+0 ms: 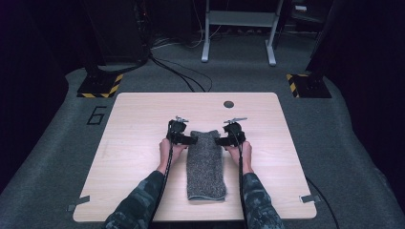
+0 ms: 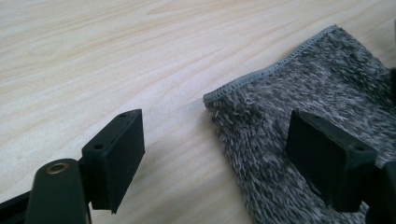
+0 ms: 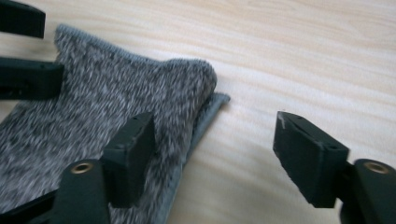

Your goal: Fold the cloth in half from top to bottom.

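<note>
Two tongs flank the far end of a grey towel [image 1: 206, 164] that lies folded in a long strip on the middle of the bench [image 1: 138, 119], running from the near edge away from the person.

At the left of the high view the left tongs [image 1: 190, 140] point inward at the towel's far left corner, the left hand [image 1: 171, 150] resting on the bench just beside the cloth. In the left gripper view these tongs [image 2: 224, 154] stand open: one jaw hangs over bare wood, the other over the fuzzy pile, and the stitched corner of the towel [image 2: 299, 121] lies between them, not pinched.

At the right of the high view the right tongs [image 1: 220, 140] point inward at the far right corner, with the right hand [image 1: 241, 151] behind them. In the right gripper view the right tongs [image 3: 217, 154] are also open, wide apart: one jaw sits above the towel [image 3: 93, 112], the other above bare wood, and the folded edge, with a lower layer's hem peeping out, lies between them unclamped. The left tongs' jaws show at that view's top left, over the towel's opposite edge
</note>
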The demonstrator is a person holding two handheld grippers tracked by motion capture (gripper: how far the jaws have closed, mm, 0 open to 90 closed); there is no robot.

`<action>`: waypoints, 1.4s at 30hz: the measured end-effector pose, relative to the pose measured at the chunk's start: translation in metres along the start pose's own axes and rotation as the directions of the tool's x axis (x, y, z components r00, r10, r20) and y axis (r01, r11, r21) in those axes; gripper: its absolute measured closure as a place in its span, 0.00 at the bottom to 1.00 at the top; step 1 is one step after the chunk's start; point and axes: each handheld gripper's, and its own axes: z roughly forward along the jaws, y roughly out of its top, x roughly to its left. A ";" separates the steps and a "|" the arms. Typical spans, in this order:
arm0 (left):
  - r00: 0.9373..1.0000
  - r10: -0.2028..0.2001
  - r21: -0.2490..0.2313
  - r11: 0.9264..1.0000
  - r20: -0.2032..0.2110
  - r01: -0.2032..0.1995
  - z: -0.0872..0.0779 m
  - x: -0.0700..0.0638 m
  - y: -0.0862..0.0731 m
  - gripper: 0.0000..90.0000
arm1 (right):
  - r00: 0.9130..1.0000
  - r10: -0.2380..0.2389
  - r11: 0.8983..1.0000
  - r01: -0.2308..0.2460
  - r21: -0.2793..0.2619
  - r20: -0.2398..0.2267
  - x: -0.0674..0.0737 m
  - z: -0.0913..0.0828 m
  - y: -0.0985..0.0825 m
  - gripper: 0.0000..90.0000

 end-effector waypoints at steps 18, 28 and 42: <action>0.998 0.019 -0.026 0.999 -0.059 -0.020 0.012 -0.018 -0.003 0.62 | 0.996 -0.022 1.000 0.023 -0.006 0.085 0.017 0.025 0.007 0.66; 0.998 0.026 -0.053 0.998 -0.057 -0.029 0.013 -0.026 -0.006 0.89 | 0.996 -0.014 1.000 0.014 -0.003 0.093 0.025 0.024 0.007 0.83; 0.999 0.016 -0.065 0.998 -0.050 -0.020 0.014 -0.026 -0.008 0.94 | 0.997 0.016 0.999 -0.014 -0.032 0.078 0.028 0.025 0.003 0.94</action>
